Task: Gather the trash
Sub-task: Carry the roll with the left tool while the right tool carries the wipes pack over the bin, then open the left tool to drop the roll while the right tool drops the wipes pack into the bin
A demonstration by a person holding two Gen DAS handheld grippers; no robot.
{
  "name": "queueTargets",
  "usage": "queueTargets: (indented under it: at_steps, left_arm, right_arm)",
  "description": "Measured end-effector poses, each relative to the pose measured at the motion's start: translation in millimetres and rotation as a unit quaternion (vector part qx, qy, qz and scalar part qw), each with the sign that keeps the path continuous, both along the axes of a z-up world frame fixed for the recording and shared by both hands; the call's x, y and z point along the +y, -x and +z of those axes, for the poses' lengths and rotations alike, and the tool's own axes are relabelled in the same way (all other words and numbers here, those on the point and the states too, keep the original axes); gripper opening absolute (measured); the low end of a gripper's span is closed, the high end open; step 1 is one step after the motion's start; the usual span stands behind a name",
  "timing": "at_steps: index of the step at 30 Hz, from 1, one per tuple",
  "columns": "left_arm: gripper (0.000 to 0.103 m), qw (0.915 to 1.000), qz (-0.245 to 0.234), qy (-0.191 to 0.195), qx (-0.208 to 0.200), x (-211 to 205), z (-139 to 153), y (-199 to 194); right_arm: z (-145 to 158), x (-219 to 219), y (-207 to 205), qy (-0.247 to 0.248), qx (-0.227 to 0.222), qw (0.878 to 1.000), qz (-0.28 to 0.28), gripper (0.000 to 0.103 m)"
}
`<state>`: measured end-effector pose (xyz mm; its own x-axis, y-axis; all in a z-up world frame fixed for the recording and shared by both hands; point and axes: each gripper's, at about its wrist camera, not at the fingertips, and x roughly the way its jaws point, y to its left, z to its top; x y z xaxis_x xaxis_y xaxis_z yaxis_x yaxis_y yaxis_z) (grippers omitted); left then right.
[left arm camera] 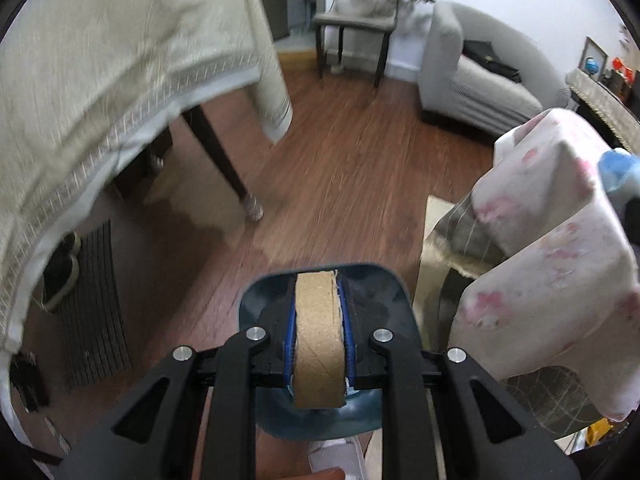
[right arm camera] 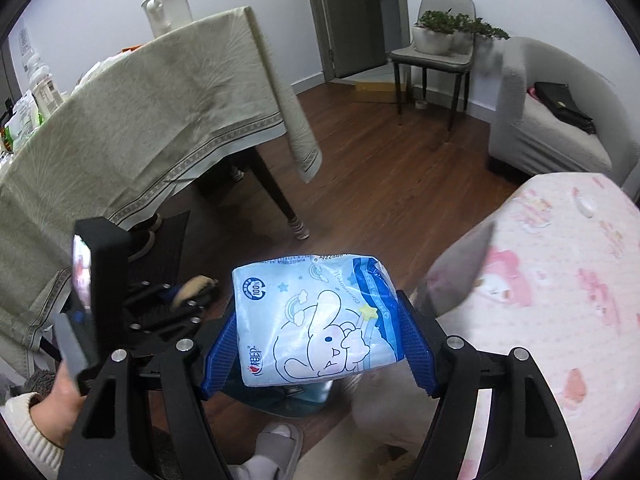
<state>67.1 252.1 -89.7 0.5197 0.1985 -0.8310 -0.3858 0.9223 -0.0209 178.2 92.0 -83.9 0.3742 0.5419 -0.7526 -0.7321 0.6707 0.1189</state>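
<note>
You are standing on a wood floor in a living room, with a cloth-draped tabletop off to the left of both tools and a grey sofa far ahead to the right. Your left hand-held gripper is pressed onto a cardboard tube, flattened between its blue pads, with the tube's long axis running straight ahead along the fingers. Directly beneath and just past those fingers sits the dark blue bin, its open mouth facing up, so the tube hangs right over it. Your right hand-held gripper is pinching a blue tissue pack, held crosswise between spread jaws; part of the same bin shows below and slightly behind the pack. Judging from this, the left tool is the better placed: its drop is straight down, while the right one probably needs to draw back a little toward you before the pack is over the opening.
</note>
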Motion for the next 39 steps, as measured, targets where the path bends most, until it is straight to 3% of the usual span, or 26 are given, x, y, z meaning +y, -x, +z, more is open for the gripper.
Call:
queueTargets:
  at_steps: [13,20,29,31,33,39]
  left_arm:
    - [0.021,0.9929,0.021,0.033,0.112,38,-84,13]
    - [0.02,0.9853,0.017,0.097,0.14,49,-112,20]
    - [0.022,0.9799,-0.004,0.109,0.167,42,-136,17]
    - [0.031,0.9802,-0.006,0.106,0.167,41,-136,18]
    - [0.057,0.9819,-0.002,0.108,0.156,42,-131,19]
    - [0.062,0.9856,0.013,0.102,0.134,47,-119,21]
  right_arm:
    - [-31,45,7,0.017,0.025,0.999,0.027,0.073]
    - [-52,64,6,0.032,0.041,0.998,0.033,0.073]
    - [-97,74,-8,0.069,0.076,0.994,0.024,0.073]
    - [-112,76,-12,0.078,0.09,0.993,0.019,0.073]
    - [-125,76,-16,0.08,0.108,0.991,0.014,0.073]
    - [-151,79,-20,0.09,0.127,0.988,0.008,0.073]
